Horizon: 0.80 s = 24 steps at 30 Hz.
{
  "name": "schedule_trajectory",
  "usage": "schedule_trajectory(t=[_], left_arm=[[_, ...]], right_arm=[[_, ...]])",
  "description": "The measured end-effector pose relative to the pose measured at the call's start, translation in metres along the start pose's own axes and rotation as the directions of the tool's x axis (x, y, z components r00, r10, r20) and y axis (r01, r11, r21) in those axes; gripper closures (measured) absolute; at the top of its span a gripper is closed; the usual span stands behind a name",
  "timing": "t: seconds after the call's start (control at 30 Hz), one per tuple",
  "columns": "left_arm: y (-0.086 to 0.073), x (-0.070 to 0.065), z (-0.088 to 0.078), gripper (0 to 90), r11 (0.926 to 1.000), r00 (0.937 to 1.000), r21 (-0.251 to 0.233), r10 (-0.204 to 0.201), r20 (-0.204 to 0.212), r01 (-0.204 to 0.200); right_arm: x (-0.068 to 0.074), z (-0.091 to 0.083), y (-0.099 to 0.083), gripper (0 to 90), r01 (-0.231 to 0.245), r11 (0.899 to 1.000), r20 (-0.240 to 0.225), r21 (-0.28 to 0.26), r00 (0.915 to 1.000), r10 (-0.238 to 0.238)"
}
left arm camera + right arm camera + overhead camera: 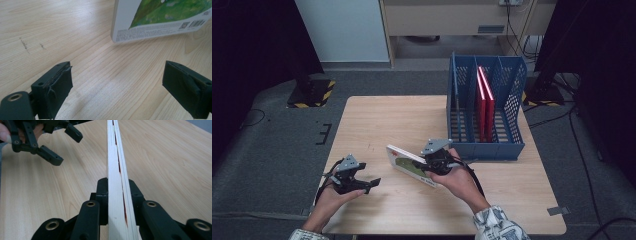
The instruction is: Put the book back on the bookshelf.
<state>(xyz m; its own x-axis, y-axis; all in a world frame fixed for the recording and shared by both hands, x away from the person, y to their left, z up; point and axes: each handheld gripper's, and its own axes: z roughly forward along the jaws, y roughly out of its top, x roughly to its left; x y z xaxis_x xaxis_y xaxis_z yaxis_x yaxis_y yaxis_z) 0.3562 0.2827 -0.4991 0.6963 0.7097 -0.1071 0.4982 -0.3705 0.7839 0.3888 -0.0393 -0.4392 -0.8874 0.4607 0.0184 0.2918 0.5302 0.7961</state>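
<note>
One book (409,165) sits clamped in the right claw (428,165); the left claw (368,184) gapes empty.

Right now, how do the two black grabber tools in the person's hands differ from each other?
The left gripper stands open with nothing between its jaws, while the right gripper is shut on the book. In the right gripper view its jaws pinch the book's page edge from both sides; the left gripper's pads hover over bare table. The left one points toward the book from beside it. Both are black, hand-held and topped by a grey plate.
</note>
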Motion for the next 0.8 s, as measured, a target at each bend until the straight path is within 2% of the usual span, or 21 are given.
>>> schedule_trajectory(t=[0.53, 0.8], left_arm=[[-0.001, 0.003, -0.001, 7.9, 1.0, 0.9997, 0.001, -0.01, -0.023, 0.01], [-0.001, 0.003, 0.0, 7.3, 0.9998, 0.9993, 0.011, -0.015, -0.036, 0.015]], right_arm=[[-0.016, -0.015, -0.003, 76.4, -0.062, 0.998, 0.072, -0.022, 0.9954, 0.063], [-0.022, -0.024, -0.005, 76.4, -0.081, 0.996, 0.085, -0.032, 0.993, 0.083]])
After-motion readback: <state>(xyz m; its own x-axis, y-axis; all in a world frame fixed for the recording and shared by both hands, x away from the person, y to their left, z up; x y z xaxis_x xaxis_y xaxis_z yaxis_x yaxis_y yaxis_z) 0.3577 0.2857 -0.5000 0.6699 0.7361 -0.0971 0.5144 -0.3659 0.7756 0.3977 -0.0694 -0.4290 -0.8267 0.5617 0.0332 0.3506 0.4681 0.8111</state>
